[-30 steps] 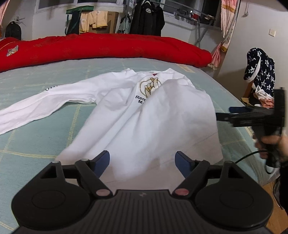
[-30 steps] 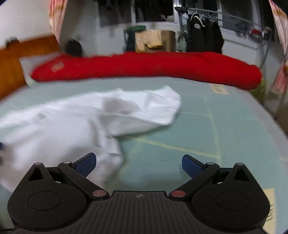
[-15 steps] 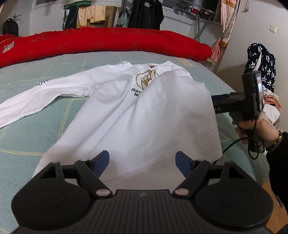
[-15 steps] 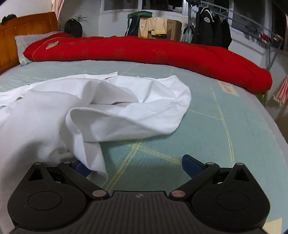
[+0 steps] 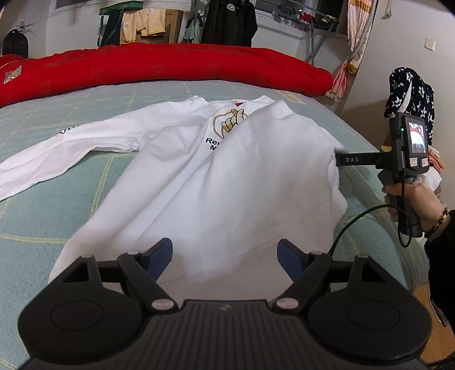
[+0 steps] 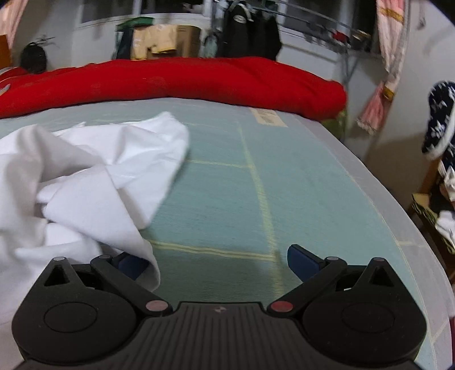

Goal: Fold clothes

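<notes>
A white long-sleeved shirt (image 5: pixel 199 182) with a gold crest lies on the teal bed (image 5: pixel 34 210). Its right side is folded over the chest and its left sleeve stretches out to the left. My left gripper (image 5: pixel 224 249) hovers open over the hem with nothing between its fingers. A hand holds my right gripper (image 5: pixel 339 159) level against the shirt's right edge. In the right wrist view the right gripper (image 6: pixel 212 257) stands wide open; a fold of the shirt (image 6: pixel 85 193) drapes over its left finger, and its right finger (image 6: pixel 301 263) is over bare bed.
A red quilt (image 5: pixel 170 68) runs along the far side of the bed. A chair with a star-patterned dark garment (image 5: pixel 409 94) stands past the bed's right edge. Hanging clothes (image 5: pixel 227 22) and a cardboard box line the far wall. Wooden floor shows at bottom right.
The right gripper has come down and in to the shirt's right edge, and its view has swung right. The cloth now lies over its left finger. The left gripper has hardly moved.
</notes>
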A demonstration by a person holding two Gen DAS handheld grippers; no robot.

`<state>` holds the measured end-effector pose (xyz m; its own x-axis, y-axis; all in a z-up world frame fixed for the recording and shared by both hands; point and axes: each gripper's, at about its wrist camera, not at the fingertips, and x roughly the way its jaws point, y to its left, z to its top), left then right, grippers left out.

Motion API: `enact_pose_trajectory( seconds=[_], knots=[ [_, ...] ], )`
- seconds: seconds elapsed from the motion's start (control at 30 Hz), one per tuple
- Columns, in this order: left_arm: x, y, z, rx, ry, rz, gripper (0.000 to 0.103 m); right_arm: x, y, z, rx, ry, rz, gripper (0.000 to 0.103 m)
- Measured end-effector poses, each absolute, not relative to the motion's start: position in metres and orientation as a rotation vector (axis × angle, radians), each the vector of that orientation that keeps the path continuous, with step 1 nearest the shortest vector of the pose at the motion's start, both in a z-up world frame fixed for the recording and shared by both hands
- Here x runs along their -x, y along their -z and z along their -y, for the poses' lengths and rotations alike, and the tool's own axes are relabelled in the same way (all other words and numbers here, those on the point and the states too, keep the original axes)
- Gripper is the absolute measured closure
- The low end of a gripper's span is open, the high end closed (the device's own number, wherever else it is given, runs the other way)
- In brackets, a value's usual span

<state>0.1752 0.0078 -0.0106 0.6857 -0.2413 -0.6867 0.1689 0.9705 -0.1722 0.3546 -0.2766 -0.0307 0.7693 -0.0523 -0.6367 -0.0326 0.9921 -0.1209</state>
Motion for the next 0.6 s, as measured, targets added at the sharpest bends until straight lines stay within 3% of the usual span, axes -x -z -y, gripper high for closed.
enact_pose_trajectory(
  seconds=[0.6],
  knots=[
    [-0.176,0.008,-0.008,0.082,0.217,-0.784,0.022,-0.383,0.022,0.379,0.258,0.342,-0.730,0.000]
  ],
)
